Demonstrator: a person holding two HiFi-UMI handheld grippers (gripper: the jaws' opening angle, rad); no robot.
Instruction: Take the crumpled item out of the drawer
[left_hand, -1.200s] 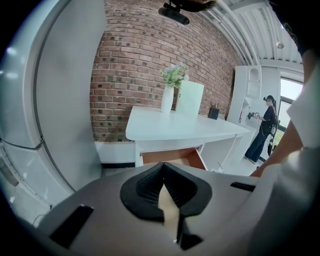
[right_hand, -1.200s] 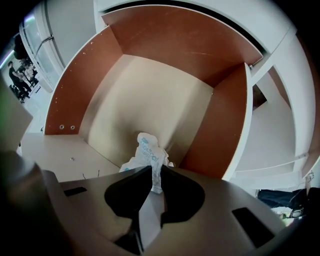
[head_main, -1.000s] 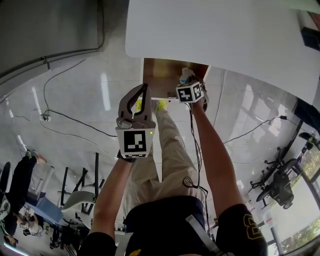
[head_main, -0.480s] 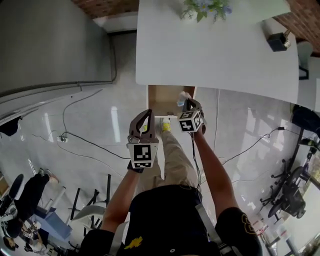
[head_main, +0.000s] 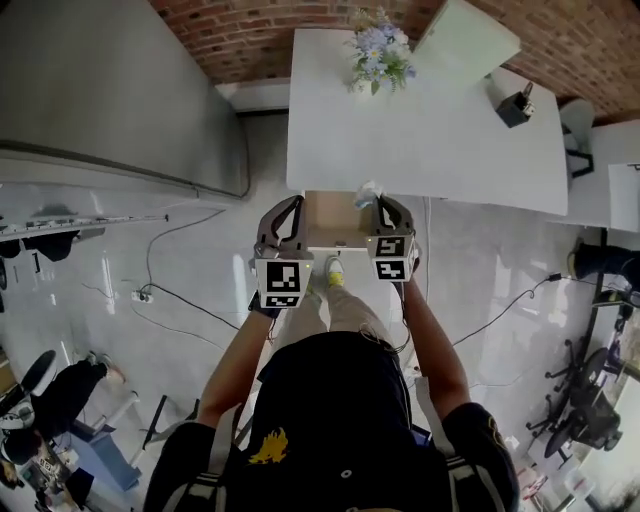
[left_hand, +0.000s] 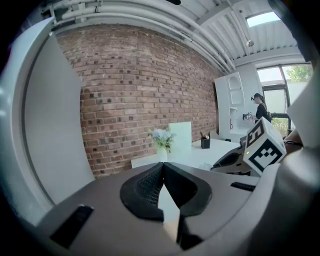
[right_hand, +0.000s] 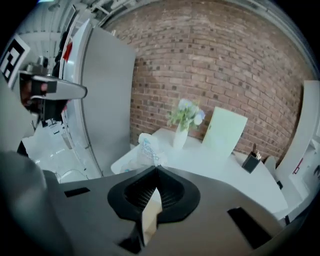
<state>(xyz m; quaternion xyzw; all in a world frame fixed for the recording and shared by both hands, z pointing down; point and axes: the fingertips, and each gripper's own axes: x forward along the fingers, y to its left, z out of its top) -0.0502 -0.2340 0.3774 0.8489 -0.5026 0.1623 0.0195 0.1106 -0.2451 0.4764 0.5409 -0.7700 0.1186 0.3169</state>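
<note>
1. The right gripper (head_main: 381, 203) is clenched on the wad (head_main: 367, 192), a crumpled white item with blue print. In the right gripper view the wad sticks out at 12 o'clock from the closed jaw tips.
2. The left gripper (head_main: 296, 201) is clenched on nothing, its jaws meeting at the tips. It sits at 9 o'clock of the right gripper.
3. In the head view the open drawer (head_main: 330, 212) lies between the two grippers. The wad shows at the drawer's 1 o'clock corner, against the near edge of the table (head_main: 450, 140).
4. The table is at 12 o'clock of the drawer. It carries flowers (head_main: 378, 55) at its far edge and a pen holder (head_main: 515, 105) at 3 o'clock of them.
</note>
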